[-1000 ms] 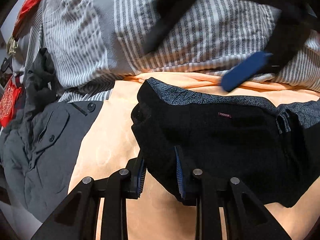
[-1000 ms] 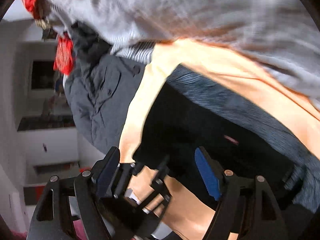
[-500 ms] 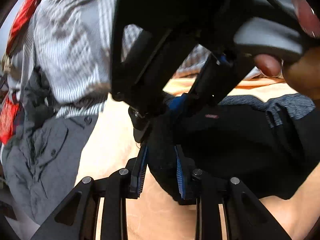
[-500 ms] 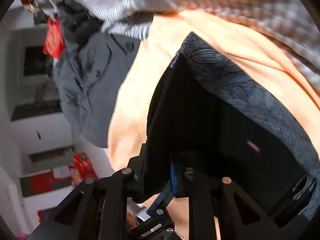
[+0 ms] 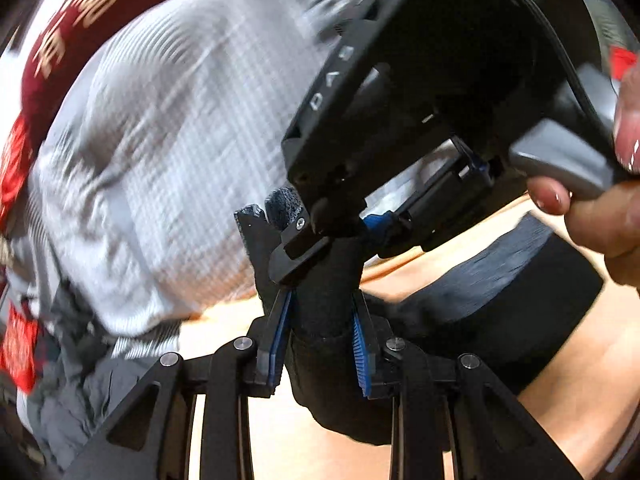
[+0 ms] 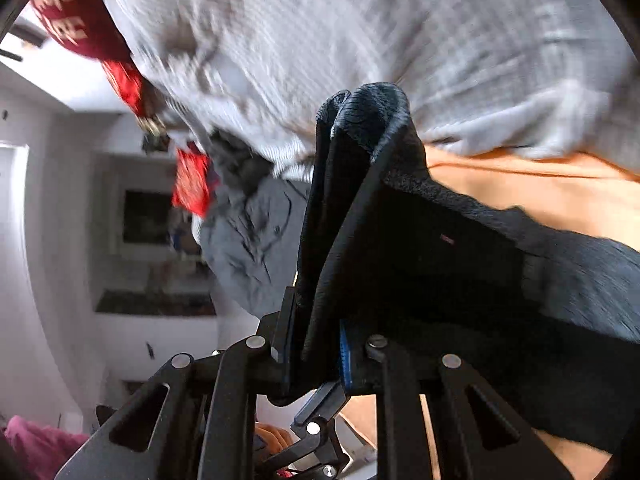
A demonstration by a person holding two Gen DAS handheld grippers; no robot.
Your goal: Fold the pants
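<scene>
The black pants (image 5: 492, 320) with a grey knit waistband lie folded on an orange sheet (image 5: 580, 364). My left gripper (image 5: 320, 348) is shut on a bunched end of the pants and holds it up off the sheet. My right gripper (image 5: 344, 236) shows just above it in the left wrist view, gripping the same end higher up. In the right wrist view my right gripper (image 6: 316, 356) is shut on the pants (image 6: 440, 264), whose waistband corner (image 6: 372, 116) stands up past the fingers.
A grey-and-white striped duvet (image 5: 168, 152) is piled behind the pants. A grey buttoned garment (image 6: 248, 244) lies to the left on the bed. Red cloth (image 5: 60, 28) sits at the far left. The room's white walls (image 6: 48, 248) show beyond the bed edge.
Both grippers have closed on the left end of the pants and lifted it off the sheet. The right gripper came in over the left one from an open position.
</scene>
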